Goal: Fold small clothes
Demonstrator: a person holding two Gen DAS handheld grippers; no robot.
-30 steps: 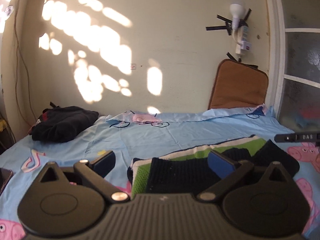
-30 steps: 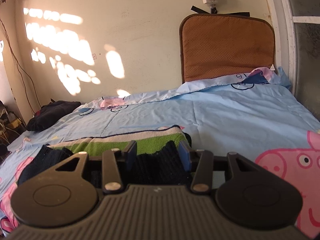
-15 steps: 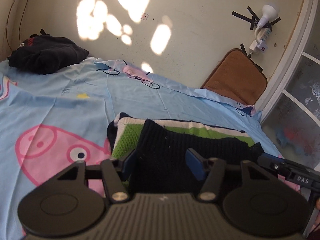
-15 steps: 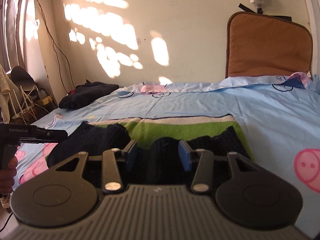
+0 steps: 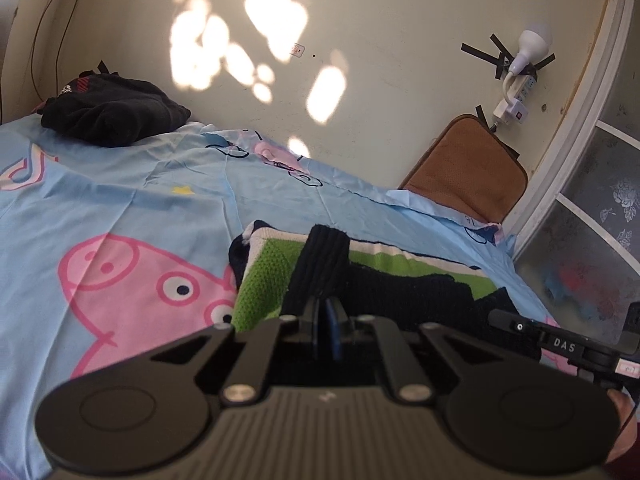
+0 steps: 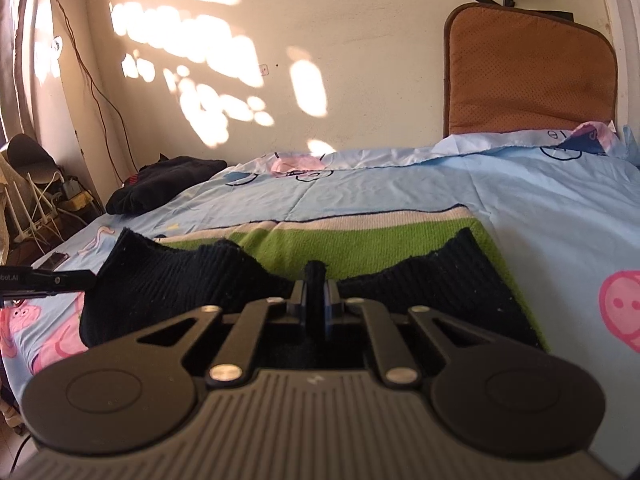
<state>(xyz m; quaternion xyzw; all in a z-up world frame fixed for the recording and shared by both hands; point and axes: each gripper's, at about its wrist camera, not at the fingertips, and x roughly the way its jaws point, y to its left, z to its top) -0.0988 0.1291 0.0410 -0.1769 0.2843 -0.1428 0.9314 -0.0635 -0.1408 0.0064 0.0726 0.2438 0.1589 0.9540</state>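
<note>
Navy ribbed knit is bunching up between both of my tongs: the small sweater point(image 6: 360, 252), green in the body with a cream band and dark sleeves, is lying flat on the bed point(image 6: 400, 192), over the pale blue cartoon-pig sheet point(image 5: 120, 216). My left tongs point(image 5: 327, 316) are pinching a fold of one dark sleeve point(image 5: 320, 264), the pads having just been closing until they are pressing nearly together on the cloth, and the sleeve is standing up in a ridge ahead of them. My right tongs point(image 6: 316, 296) are gripping a thin pleat of the dark knit at the sweater's near edge, their pads having just been closing on it too. In the left view, my other tool point(image 5: 560, 344) is showing at the right edge, just beside the sweater's far end. A heap of black clothing point(image 5: 112, 112) is sitting well apart at the head of the bed near the wall, and a brown cushion point(image 6: 528, 76) is leaning upright against that wall.
</note>
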